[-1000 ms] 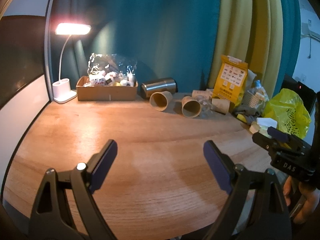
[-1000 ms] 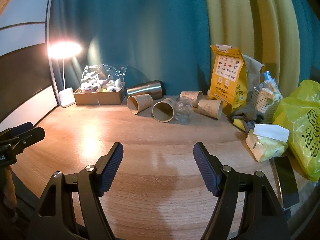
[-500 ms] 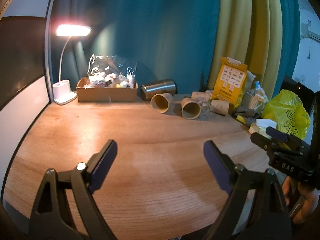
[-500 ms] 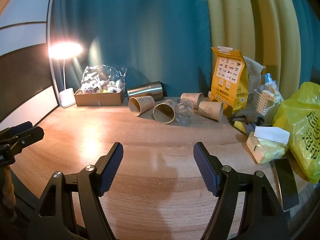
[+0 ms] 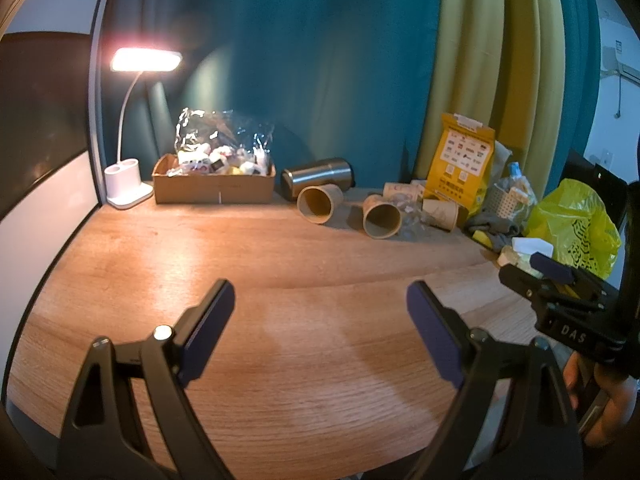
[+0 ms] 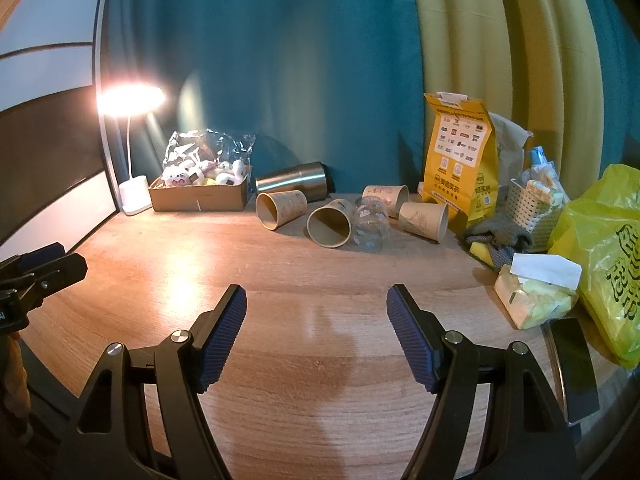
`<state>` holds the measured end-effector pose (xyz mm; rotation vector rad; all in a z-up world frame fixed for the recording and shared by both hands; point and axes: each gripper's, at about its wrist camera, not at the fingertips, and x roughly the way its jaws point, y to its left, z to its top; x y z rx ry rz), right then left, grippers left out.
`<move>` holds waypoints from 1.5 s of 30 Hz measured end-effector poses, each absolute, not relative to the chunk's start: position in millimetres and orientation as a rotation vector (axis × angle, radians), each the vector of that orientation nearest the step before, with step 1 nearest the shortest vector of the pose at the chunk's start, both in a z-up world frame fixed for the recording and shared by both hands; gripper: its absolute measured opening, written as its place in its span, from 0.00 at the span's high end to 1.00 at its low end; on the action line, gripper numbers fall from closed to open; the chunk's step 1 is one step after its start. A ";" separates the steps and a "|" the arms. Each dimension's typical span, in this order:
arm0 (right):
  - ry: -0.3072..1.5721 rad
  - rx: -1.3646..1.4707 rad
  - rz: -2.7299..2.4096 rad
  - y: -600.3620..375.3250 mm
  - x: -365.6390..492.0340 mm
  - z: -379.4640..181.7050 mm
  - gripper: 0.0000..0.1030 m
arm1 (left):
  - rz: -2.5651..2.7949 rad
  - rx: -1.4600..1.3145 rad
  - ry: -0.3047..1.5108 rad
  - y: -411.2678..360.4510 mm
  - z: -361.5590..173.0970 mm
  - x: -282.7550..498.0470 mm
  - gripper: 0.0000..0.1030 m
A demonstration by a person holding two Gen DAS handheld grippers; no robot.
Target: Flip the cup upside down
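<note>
Several brown paper cups lie on their sides at the back of the wooden table: one point(image 6: 280, 209) at left, one point(image 6: 330, 225) with its mouth toward me, and two more point(image 6: 424, 219) near the yellow bag. A clear plastic cup point(image 6: 370, 227) lies among them. In the left wrist view the two nearest cups show as one on the left point(image 5: 319, 208) and one on the right point(image 5: 381, 221). My left gripper point(image 5: 320, 328) is open and empty above the near table. My right gripper point(image 6: 316, 330) is open and empty, also well short of the cups.
A steel tumbler point(image 6: 294, 182) lies behind the cups. A cardboard box of toys point(image 6: 200, 192) and a lit desk lamp point(image 6: 134, 196) stand at back left. A yellow bag point(image 6: 460, 160), basket point(image 6: 534, 210), tissue pack point(image 6: 534, 296), yellow plastic bag point(image 6: 608, 256) and phone point(image 6: 572, 368) crowd the right.
Both grippers have moved slightly; the view has shifted a little so the cups sit marginally lower and nearer. Nothing has been taken hold of.
</note>
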<state>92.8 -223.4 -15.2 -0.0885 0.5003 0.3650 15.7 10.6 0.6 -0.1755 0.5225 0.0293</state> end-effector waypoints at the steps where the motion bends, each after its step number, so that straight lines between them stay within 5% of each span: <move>1: 0.500 -0.087 0.365 -223.3 93.0 -15.2 0.26 | 0.029 -0.176 0.524 10.7 0.9 16.2 0.13; 21: 0.513 -0.060 0.403 -226.2 117.1 -19.5 0.26 | 0.000 -0.161 0.613 3.4 -8.0 52.7 0.13; 31: 0.643 0.037 0.353 -261.3 192.7 -46.5 0.26 | -0.097 -0.122 0.857 -12.4 -16.6 173.7 0.13; 45: 0.678 0.131 0.276 -295.6 307.8 -53.6 0.26 | -0.180 -0.106 0.980 -45.2 -28.4 356.5 0.13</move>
